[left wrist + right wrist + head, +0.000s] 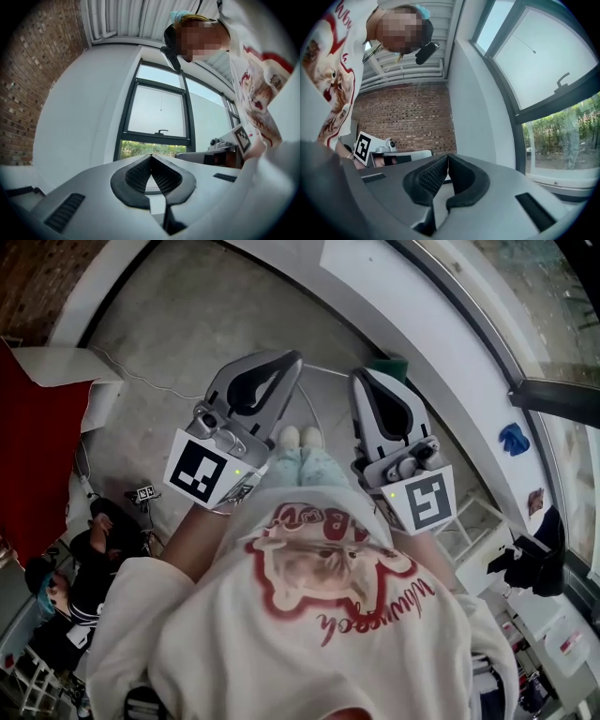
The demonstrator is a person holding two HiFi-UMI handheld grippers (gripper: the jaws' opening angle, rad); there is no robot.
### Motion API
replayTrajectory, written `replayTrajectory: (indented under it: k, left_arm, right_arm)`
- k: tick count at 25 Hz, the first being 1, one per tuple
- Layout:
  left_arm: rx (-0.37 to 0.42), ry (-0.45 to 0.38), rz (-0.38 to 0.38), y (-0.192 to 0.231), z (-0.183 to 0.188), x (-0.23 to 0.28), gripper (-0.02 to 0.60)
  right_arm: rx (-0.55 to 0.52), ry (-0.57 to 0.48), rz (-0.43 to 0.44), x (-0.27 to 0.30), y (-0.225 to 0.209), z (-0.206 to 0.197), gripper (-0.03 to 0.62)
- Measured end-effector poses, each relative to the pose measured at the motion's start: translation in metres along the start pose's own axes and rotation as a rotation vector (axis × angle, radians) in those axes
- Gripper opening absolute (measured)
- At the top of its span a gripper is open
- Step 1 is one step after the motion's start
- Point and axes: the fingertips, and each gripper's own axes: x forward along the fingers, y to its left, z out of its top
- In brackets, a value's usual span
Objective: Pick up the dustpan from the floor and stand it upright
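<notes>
Left gripper (289, 360) (151, 156): I hold it level at chest height, pointing to 12 o'clock; jaws closed, empty.
Right gripper (362, 377) (446, 155): level beside it, apart; jaws closed, empty.
Dustpan: I can't tell. A green thing (392, 364) shows on the floor at the right gripper's 12 o'clock, mostly hidden.

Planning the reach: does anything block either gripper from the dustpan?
No dustpan clearly shows. The left gripper and right gripper, both shut, hover over the floor; only a green thing peeks beyond the right one.
</notes>
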Motion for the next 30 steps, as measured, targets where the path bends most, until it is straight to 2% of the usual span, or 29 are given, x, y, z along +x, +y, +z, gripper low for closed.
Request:
replayTrajectory:
  k: [5,10,11,13,17,22,25,30]
  left_arm:
    - [0.012,0.015,0.074,0.038,-0.025,-0.005,0.018]
    - [-0.036,0.014,0.116,0.056,-0.057,-0.002,0.018]
    - [-0.05,0.018,0.123,0.06,-0.065,-0.001,0.019]
    - [-0.07,0.022,0.142,0.07,-0.083,-0.003,0.02]
    - [-0.11,0.031,0.178,0.081,-0.119,-0.008,0.02]
    - [-0.145,0.068,0.173,0.081,-0.17,-0.021,0.019]
    - [-0.126,0.117,0.157,0.077,-0.206,-0.027,0.019]
    - [-0.18,0.122,0.193,0.09,-0.257,-0.033,0.02]
  right_arm:
    - [-0.047,0.081,0.033,0.021,-0.004,-0.047,0.025]
    - [-0.07,0.187,0.101,0.04,-0.014,-0.117,0.028]
    - [-0.078,0.206,0.118,0.046,-0.015,-0.131,0.036]
    - [-0.094,0.25,0.157,0.061,-0.018,-0.162,0.137]
    - [-0.121,0.322,0.238,0.083,-0.024,-0.229,0.143]
    - [-0.2,0.416,0.34,0.105,-0.023,-0.313,0.163]
    - [-0.206,0.457,0.374,0.113,-0.022,-0.363,0.173]
    - [-0.214,0.518,0.422,0.123,-0.026,-0.443,0.178]
